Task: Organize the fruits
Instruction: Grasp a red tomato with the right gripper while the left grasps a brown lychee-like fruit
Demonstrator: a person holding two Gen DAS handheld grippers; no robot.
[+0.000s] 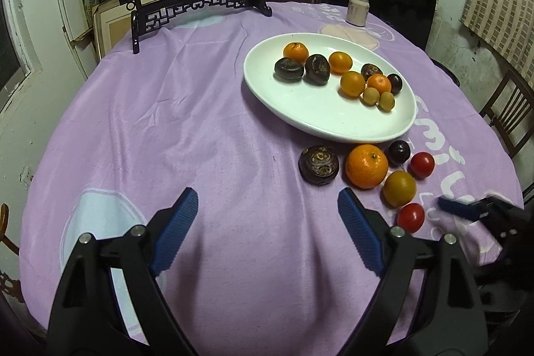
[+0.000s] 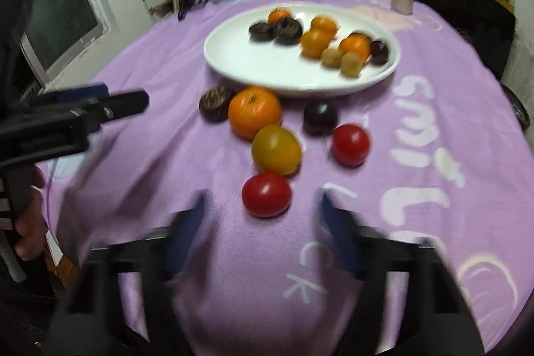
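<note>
Both grippers hang over the purple tablecloth [image 1: 200,129] with jaws spread wide, holding nothing — the left gripper [image 1: 267,206] and the right gripper [image 2: 262,209]. A red tomato [image 2: 266,195] lies just ahead of the right one, at 12 o'clock. Beyond it sit a yellowish fruit [image 2: 276,150] and an orange [image 2: 254,112], near the white plate [image 2: 267,72] of fruit.

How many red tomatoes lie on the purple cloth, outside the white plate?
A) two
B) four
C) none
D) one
A: two red tomatoes show on the purple cloth, the near red tomato just ahead of the right gripper and the far red tomato beside the dark plum; the white plate holds none.
</note>
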